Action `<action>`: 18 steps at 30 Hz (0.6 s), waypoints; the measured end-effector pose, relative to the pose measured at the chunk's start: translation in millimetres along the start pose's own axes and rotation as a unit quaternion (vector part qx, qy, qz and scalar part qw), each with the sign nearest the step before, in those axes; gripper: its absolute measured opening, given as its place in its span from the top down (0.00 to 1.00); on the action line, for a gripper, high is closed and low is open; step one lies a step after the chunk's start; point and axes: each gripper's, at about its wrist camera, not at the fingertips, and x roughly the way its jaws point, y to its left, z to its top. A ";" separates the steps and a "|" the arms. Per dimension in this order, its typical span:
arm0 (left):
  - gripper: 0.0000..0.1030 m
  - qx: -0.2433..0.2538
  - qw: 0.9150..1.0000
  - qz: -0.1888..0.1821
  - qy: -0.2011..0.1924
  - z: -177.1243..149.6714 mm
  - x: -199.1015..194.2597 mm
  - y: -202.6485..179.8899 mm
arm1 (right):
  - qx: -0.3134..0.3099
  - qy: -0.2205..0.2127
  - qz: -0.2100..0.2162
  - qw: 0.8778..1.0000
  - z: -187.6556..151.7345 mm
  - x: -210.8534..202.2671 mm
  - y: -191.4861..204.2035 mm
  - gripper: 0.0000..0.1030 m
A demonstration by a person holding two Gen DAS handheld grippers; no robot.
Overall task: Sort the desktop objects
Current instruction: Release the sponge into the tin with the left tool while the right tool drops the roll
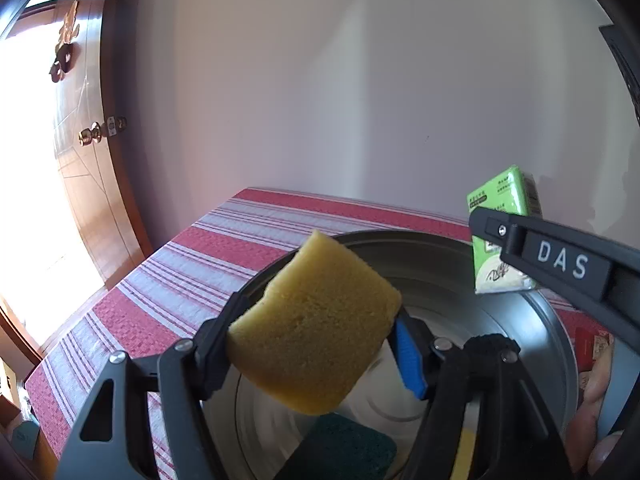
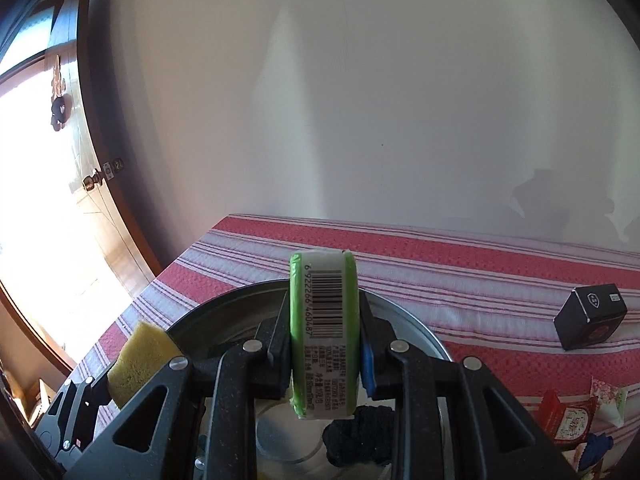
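Clawed green packet (image 2: 323,336) (barcode 6922266460487), "DAS"-lettered claw (image 1: 486,236)

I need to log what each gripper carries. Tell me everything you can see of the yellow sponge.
The yellow sponge is a thick, porous foam block with rounded corners, mustard yellow, looking soft and dry. It is clamped at its two sides between the fingers of the left gripper, held tilted in the air above the round metal basin. Only the gripper touches it. From the right wrist view it shows as a yellow corner at the lower left.
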 end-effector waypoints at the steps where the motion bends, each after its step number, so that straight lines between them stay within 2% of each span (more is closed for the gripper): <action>1: 0.34 0.002 1.000 0.000 -0.001 -0.1 0.3 0.0 | -0.002 -0.002 -0.004 1.000 -0.8 2.1 0.2 0.72; 3: 0.34 0.008 1.000 0.010 -0.002 -0.5 0.6 -2.0 | -0.006 0.000 -0.007 1.000 -1.4 5.6 2.0 0.72; 7: 0.32 0.017 0.999 0.031 -0.002 -3.8 3.7 -5.3 | -0.008 0.026 0.014 1.000 -5.0 16.2 4.0 0.71; 9: 0.15 0.007 0.999 0.033 -0.012 -3.1 -0.6 -4.3 | -0.008 0.038 0.019 0.999 -6.1 20.2 3.0 0.59; 10: 0.10 0.003 0.999 0.033 -0.017 -2.9 -2.6 -3.4 | -0.007 0.037 0.019 0.999 -6.5 19.7 2.3 0.42; 11: 0.01 -0.001 0.999 0.034 -0.022 -3.0 -5.1 -2.7 | -0.006 0.027 0.019 0.999 -6.5 16.3 2.1 0.34; 12: 0.00 -0.008 0.999 0.037 -0.035 -3.3 -9.3 -2.4 | -0.007 0.014 0.019 1.000 -6.2 11.1 2.0 0.21; 13: 0.00 -0.012 0.998 0.041 -0.041 -4.1 -10.9 -2.0 | -0.012 -0.007 0.015 1.000 -6.5 2.9 2.9 0.15; 14: 0.00 -0.015 0.998 0.045 -0.045 -5.0 -11.8 -2.2 | -0.016 -0.022 0.010 1.000 -6.7 -2.7 4.6 0.12; 16: 0.00 -0.023 0.996 0.053 -0.064 -7.2 -16.3 -1.2 | -0.026 -0.043 0.002 0.999 -8.4 -9.7 9.1 0.11; 18: 0.00 -0.050 0.992 0.056 -0.101 -12.9 -25.6 5.4 | -0.032 -0.069 -0.006 0.997 -11.3 -18.3 11.9 0.11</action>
